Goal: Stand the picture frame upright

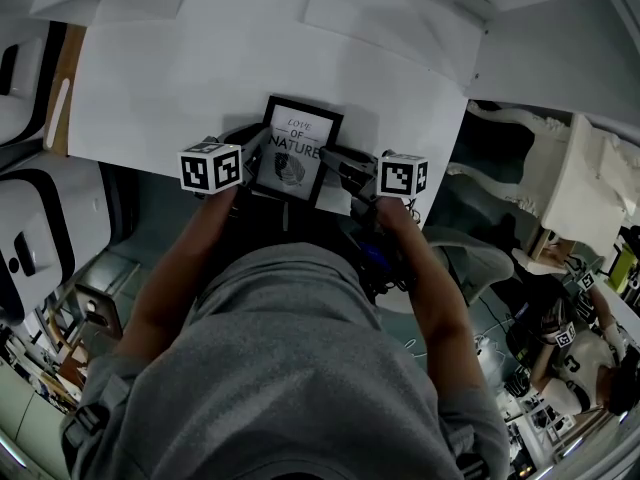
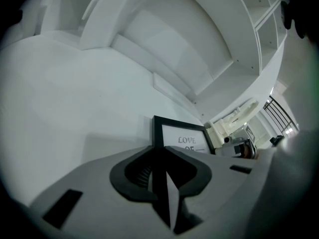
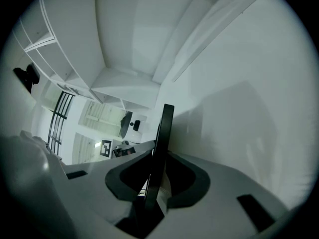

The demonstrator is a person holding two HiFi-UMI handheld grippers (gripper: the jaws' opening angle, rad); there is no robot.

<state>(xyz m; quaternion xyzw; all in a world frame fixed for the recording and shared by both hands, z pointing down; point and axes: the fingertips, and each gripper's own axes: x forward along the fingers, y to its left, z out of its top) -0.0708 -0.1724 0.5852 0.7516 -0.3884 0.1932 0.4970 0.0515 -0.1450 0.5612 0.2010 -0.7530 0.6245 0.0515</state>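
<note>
Hold on picture frame [image 1: 296, 150] both sides, for even tip-up: clamped at left edge by left gripper [image 1: 254, 150], closing round right edge with jaws of right gripper [image 1: 336, 160].

The black picture frame [image 1: 297, 151], print "LOVE OF NATURE", sits at the near edge of the table [image 1: 150, 98].

The right gripper [image 3: 155, 185] closes its jaws around a black picture frame [image 3: 163, 133], seen edge-on between them. To the frame's right lies a white worktop [image 3: 259, 108], which carries a soft shadow. To the left, white shelving [image 3: 65, 59] rises, with a dark railing [image 3: 60, 118] further off.
</note>
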